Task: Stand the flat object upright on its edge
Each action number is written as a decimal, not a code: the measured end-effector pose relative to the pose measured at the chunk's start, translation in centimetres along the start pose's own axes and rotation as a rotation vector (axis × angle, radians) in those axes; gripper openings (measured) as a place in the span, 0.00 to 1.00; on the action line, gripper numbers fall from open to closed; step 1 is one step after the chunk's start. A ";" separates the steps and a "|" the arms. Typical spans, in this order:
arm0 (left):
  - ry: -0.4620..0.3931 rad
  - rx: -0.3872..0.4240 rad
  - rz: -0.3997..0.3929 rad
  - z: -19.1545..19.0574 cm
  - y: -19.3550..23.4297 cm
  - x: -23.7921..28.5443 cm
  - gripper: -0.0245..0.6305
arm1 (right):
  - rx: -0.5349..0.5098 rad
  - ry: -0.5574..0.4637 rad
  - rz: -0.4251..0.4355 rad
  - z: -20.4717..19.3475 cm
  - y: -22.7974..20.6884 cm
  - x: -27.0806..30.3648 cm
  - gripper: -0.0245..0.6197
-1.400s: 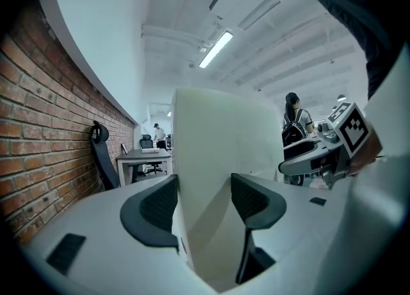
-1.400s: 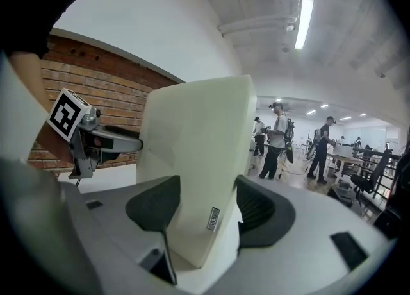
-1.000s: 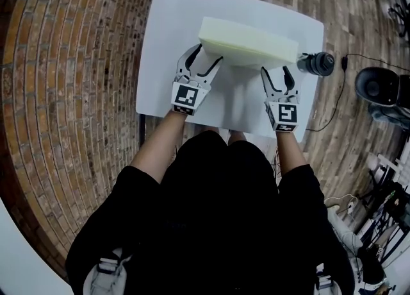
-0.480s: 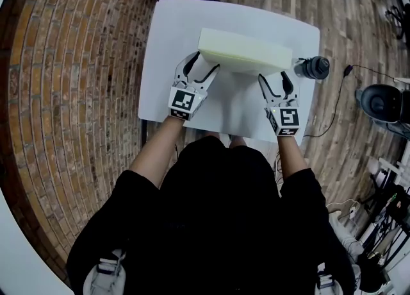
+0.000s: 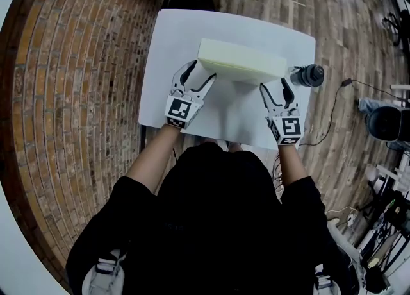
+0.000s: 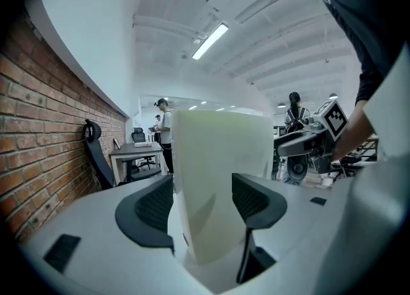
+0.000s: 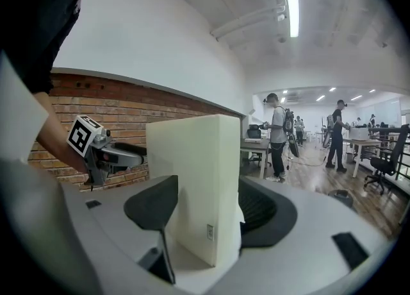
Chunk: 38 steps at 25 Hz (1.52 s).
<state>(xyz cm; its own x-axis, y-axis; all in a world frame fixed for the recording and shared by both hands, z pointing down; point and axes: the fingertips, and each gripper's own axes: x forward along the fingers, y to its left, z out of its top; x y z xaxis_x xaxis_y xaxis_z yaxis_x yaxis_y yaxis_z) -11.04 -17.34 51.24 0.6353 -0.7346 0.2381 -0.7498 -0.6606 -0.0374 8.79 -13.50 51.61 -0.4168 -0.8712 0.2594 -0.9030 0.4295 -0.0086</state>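
The left tongs (image 5: pixel 199 73) carry a cube with black square markers (image 5: pixel 179 109) and no legible writing. Their jaws are closed on the left end of the foam block (image 5: pixel 240 61), pads against both broad faces. The block is pale cream, thick and rectangular, and stands upright on one long edge mid-worktop (image 5: pixel 173 37). A small label (image 7: pixel 209 231) near its right end is too small to read. The right tongs (image 5: pixel 275 85) have just been opening. The block's right end stands between their parted jaws, ungripped. A dark bottle (image 5: pixel 309 74) lies at the worktop's right edge, contents not visible.
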 end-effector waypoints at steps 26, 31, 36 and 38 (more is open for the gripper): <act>-0.192 0.016 -0.098 15.2 -5.1 -5.1 0.13 | 0.020 -0.253 0.221 15.7 5.8 -4.7 0.17; -0.185 0.015 -0.132 15.7 -6.1 -5.5 0.07 | -0.001 -0.251 0.240 16.3 6.7 -4.9 0.07; -0.184 0.028 -0.149 16.0 -6.6 -5.2 0.07 | -0.012 -0.246 0.246 16.7 7.2 -4.7 0.05; -0.191 0.033 -0.153 16.4 -6.8 -5.0 0.07 | -0.011 -0.247 0.246 16.9 7.3 -4.7 0.05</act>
<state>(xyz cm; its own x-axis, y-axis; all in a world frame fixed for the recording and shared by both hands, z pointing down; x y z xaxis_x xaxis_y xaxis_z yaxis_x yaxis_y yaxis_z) -6.10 -11.66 34.41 0.7670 -0.6392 0.0555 -0.6374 -0.7690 -0.0479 2.44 -10.26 34.00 -0.6358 -0.7718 0.0098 -0.7717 0.6353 -0.0308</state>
